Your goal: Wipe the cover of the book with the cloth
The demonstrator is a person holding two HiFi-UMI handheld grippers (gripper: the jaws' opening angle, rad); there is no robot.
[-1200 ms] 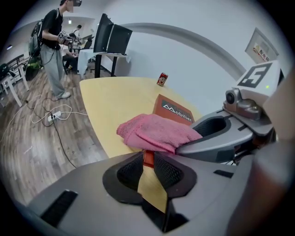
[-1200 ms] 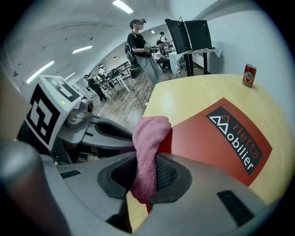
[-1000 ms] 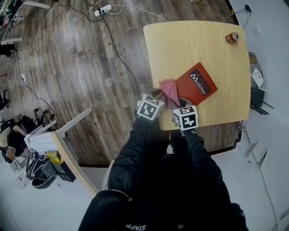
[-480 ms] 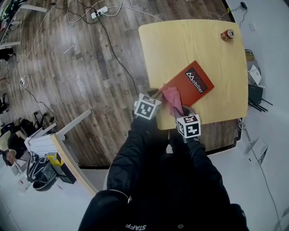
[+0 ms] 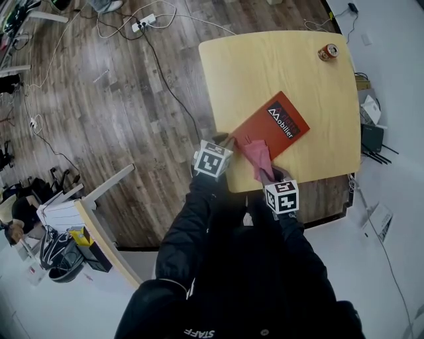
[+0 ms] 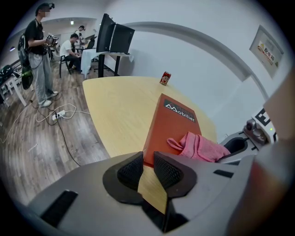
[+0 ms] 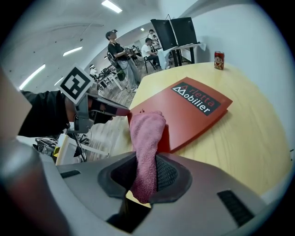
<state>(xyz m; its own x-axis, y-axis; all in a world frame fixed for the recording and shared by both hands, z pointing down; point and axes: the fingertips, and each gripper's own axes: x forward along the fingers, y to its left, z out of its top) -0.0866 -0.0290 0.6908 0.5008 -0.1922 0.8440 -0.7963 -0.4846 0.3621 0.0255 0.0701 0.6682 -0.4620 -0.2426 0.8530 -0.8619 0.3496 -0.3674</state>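
Bright, even light falls from the white ceiling strip lamps [image 7: 113, 6], leaving only faint shadows on the pale wooden desk [image 5: 278, 63]. Both gripper views bulge fisheye-fashion, darkening at their rims, with the near jaws soft.

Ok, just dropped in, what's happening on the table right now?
A person works two hand-held grippers at the table. The left gripper pinches the red book by its near corner. The right gripper is clamped on the pink cloth, which drapes over the book's near end. A can stands at the far corner, untouched.
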